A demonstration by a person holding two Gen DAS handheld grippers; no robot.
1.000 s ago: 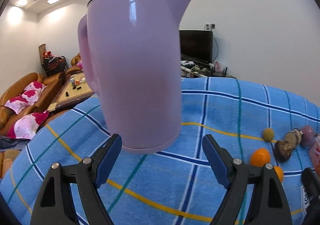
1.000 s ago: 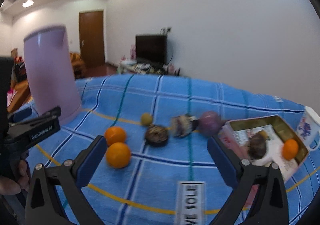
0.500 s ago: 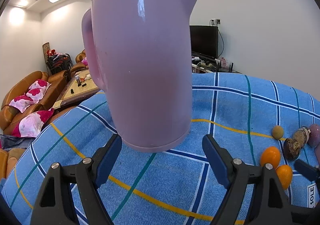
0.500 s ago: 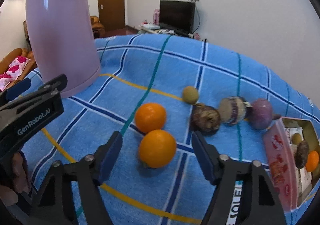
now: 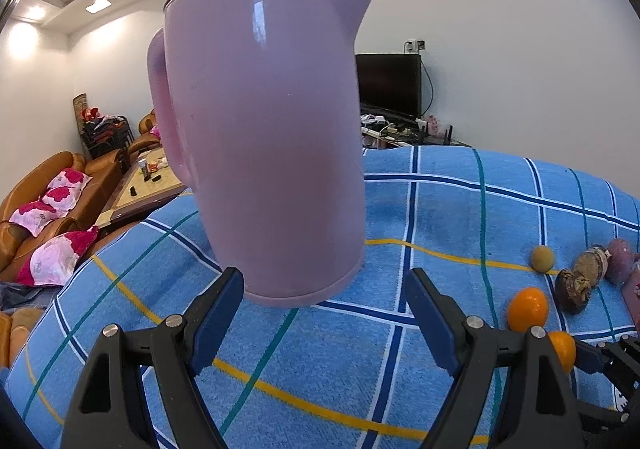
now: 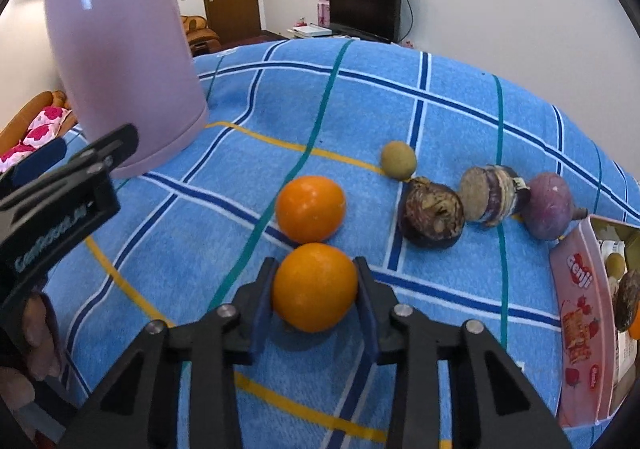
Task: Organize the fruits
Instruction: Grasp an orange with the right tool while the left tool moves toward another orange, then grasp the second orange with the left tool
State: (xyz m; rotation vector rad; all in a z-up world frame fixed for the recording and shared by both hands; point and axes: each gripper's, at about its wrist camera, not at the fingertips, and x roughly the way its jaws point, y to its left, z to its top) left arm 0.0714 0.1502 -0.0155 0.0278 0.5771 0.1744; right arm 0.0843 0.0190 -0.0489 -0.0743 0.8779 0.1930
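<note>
Pinching an orange [image 6: 315,286] from both sides, the right gripper [image 6: 316,291] sits low in the middle of the right wrist view; its jaws have just been closing, and the blue pads [image 6: 262,303] now press against the fruit, which rests on the blue checked cloth [image 6: 448,113]. Just above it in the frame lies a second orange [image 6: 310,208], close to the first but free of the pads. Further right, a small greenish-yellow fruit [image 6: 398,160], a dark wrinkled fruit [image 6: 433,214], a cut brown-and-purple fruit [image 6: 490,196] and a round purple fruit [image 6: 547,206] form a loose row. At the right edge stands an open box [image 6: 578,289] with a pink printed side, holding several fruits, though they are partly cut off by the frame. A lilac kettle [image 6: 120,49] stands upright at the upper left.

In the left wrist view, the left gripper [image 5: 324,317] is spread wide at the bottom of the frame, nothing between its pads, with the kettle [image 5: 264,129] standing just beyond them. A hand [image 6: 28,345] grips that tool's handle at the lower left of the right wrist view.
</note>
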